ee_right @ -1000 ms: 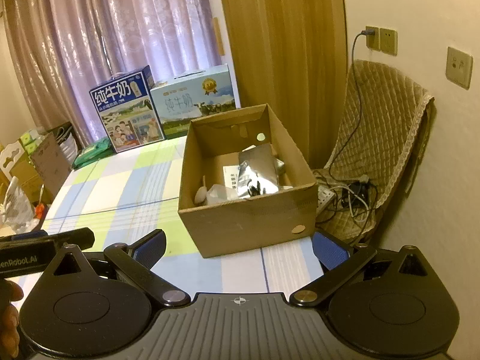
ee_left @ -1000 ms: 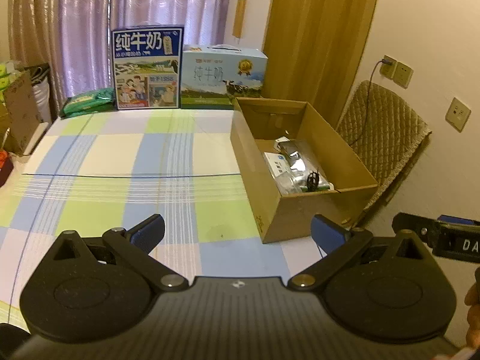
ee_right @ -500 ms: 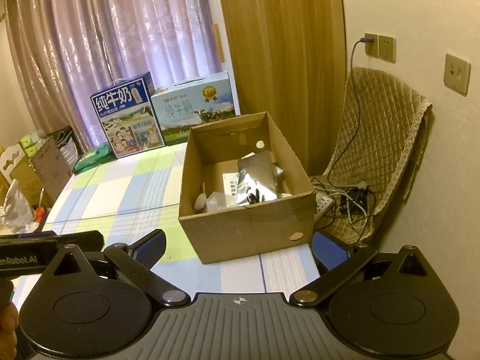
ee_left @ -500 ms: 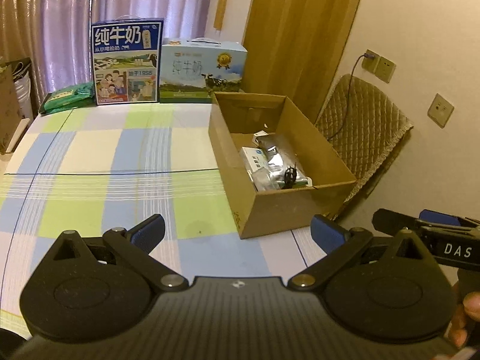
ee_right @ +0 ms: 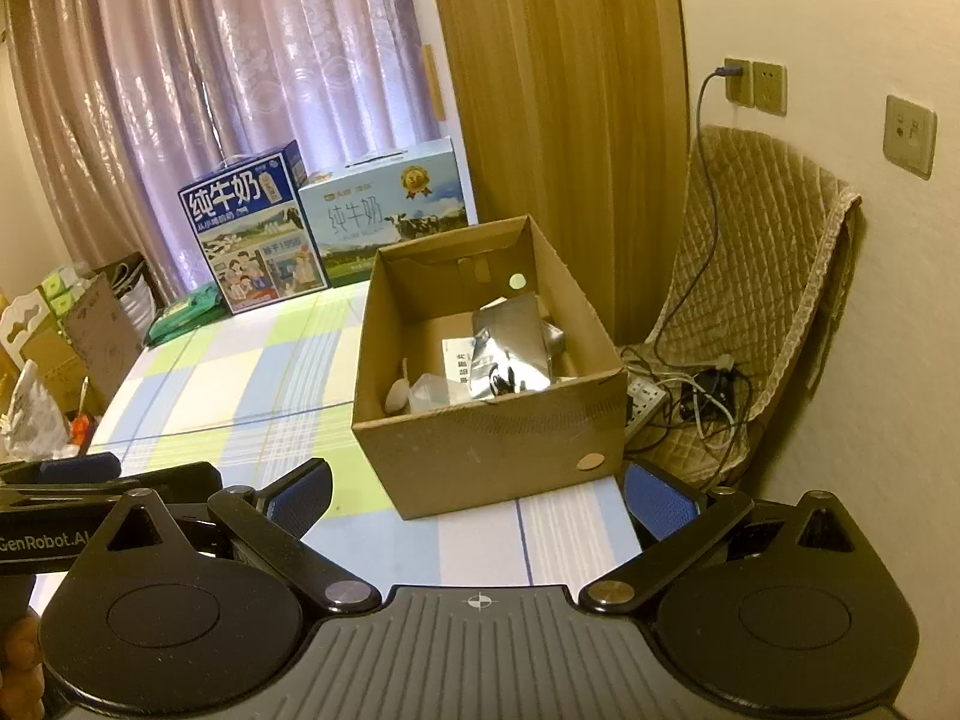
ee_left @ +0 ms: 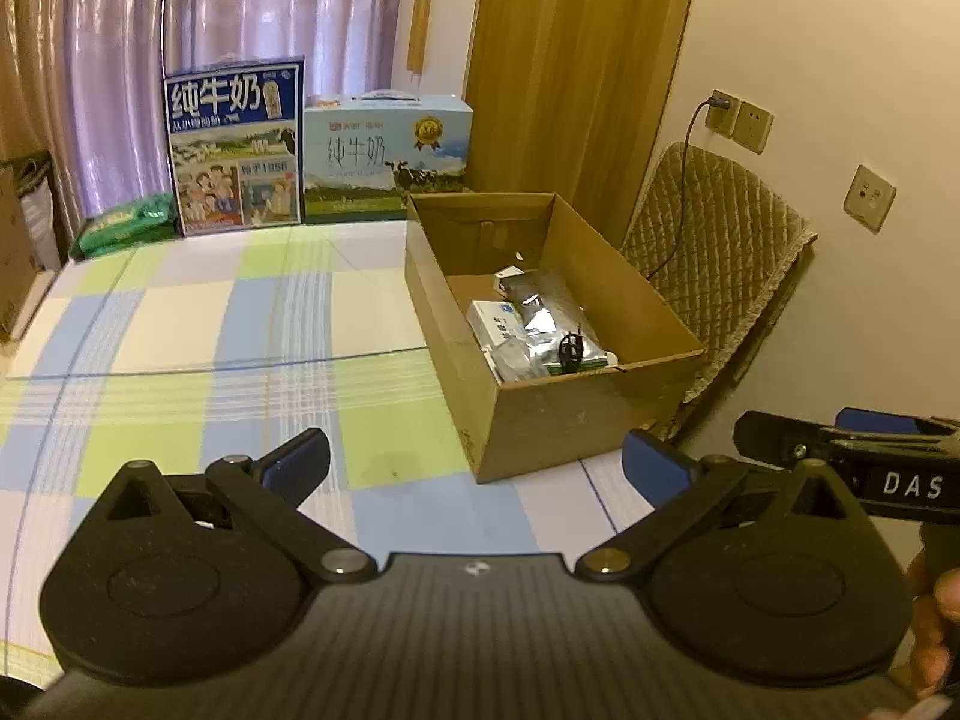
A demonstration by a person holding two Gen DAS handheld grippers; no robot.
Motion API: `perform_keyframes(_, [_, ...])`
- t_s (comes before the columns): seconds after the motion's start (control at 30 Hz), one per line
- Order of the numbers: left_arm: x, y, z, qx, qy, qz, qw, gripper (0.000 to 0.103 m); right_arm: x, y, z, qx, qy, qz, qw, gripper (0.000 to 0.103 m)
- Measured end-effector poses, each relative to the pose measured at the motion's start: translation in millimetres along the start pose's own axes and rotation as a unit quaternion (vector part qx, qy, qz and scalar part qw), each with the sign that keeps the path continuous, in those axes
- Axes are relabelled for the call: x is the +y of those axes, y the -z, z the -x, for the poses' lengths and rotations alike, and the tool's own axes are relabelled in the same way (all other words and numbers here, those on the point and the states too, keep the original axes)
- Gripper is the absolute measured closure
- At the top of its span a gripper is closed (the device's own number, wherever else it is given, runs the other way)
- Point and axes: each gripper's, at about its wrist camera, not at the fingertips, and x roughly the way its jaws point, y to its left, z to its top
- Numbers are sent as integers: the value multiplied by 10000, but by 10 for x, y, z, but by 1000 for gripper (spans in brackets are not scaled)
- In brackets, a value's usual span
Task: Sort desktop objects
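Left claw [ee_left: 474, 468] spread wide, empty, above checkered worktop [ee_left: 198, 324]. Right claw [ee_right: 477, 495] spread too, holding nothing. Ahead, open cardboard box [ee_right: 492, 450] on worktop's right edge, with silver pouch [ee_right: 510, 348] and white packet [ee_left: 495, 324] inside.

Two milk cartons [ee_left: 234, 144] [ee_left: 387, 159] stand side by side before purple curtains [ee_left: 240, 6]; a green packet [ee_left: 123, 228] lies beside them, and a quilted chair [ee_right: 750, 276] holds tangled cables [ee_right: 690, 384].
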Motion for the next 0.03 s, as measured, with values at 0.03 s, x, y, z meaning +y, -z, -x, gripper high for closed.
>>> perform_keyframes(0.03, [-2, 2, -8, 32, -5, -12, 10000, 1, -2, 1, -2, -1, 6, -1, 10000, 2])
